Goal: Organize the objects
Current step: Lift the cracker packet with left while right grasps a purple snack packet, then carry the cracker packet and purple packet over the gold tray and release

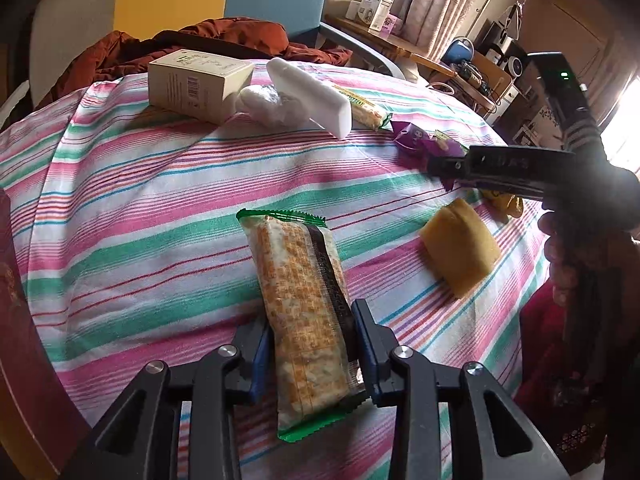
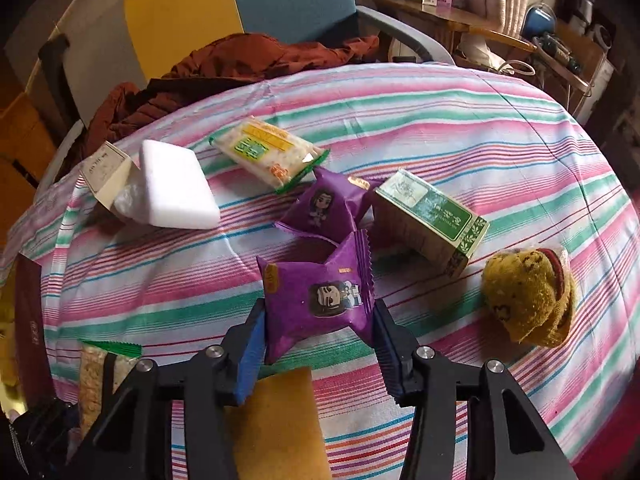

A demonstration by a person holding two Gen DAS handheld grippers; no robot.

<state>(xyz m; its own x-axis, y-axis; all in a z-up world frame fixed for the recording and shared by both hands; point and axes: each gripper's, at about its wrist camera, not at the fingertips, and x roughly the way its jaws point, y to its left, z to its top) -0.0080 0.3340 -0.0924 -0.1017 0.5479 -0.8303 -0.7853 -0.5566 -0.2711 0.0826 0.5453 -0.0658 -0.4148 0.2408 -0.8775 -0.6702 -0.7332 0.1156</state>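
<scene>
A round table under a cloth striped pink, green and white (image 1: pixel 132 184) fills both views, with a rust-brown garment (image 1: pixel 224 40) heaped on a chair behind it.

In the left wrist view, the left gripper (image 1: pixel 314 354) is clamped on a long rice-cracker bar in a clear, green-edged wrapper (image 1: pixel 300 300); the blue pads press both long sides and the bar juts forward above the cloth. Further off lie a cream cardboard box (image 1: pixel 196 84), a white foam block (image 1: pixel 308 96) leaning on crumpled clear plastic, and a second green-edged cracker pack (image 1: pixel 366 110). To the right sits a flat yellow sponge (image 1: pixel 460 248), and beyond it the right gripper's dark body (image 1: pixel 512 172) reaches in over purple packets (image 1: pixel 420 140).

In the right wrist view, the right gripper (image 2: pixel 320 330) has its blue pads pressed against both sides of a purple foil snack packet with a cartoon figure (image 2: pixel 320 296). A second purple packet (image 2: pixel 324 208) lies just behind it, touching a green-and-cream box (image 2: pixel 432 224). A mustard knitted sock ball (image 2: pixel 528 300) rests to the right. The yellow sponge (image 2: pixel 280 420) lies just below the gripper.
</scene>
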